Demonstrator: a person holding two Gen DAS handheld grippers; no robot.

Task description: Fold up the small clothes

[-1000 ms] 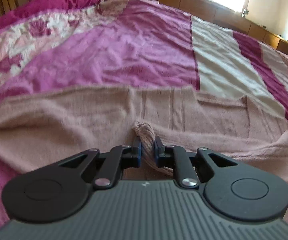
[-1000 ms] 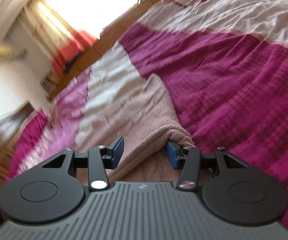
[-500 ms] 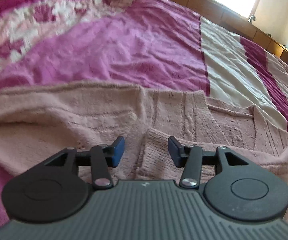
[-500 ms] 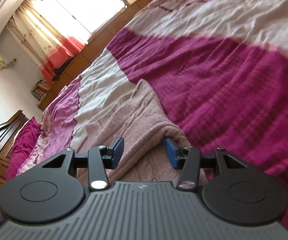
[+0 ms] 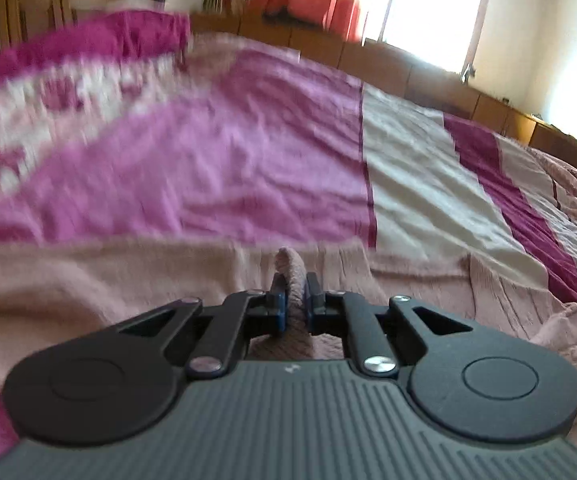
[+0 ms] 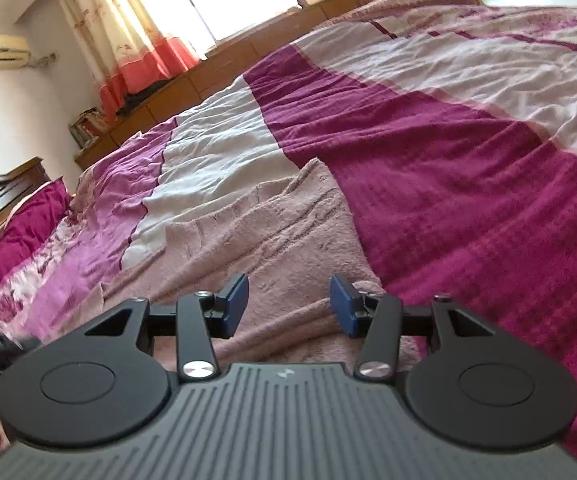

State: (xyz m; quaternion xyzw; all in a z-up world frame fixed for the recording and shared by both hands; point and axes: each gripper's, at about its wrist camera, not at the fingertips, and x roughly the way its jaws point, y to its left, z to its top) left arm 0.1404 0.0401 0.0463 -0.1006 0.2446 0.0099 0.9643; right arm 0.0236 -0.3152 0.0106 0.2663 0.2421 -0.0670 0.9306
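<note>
Left gripper (image 5: 292, 300) pinched a raised fold of the pink knit garment (image 5: 128, 280), ready for lifting it off the bedspread (image 5: 248, 152) | Right gripper (image 6: 288, 306), jaws parted but closing slightly, straddled the garment's near edge, pads not pressing

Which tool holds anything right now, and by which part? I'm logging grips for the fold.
The left tool pinches a bunched fold of the pink knit garment. The right tool stands open above it, holding nothing.
</note>
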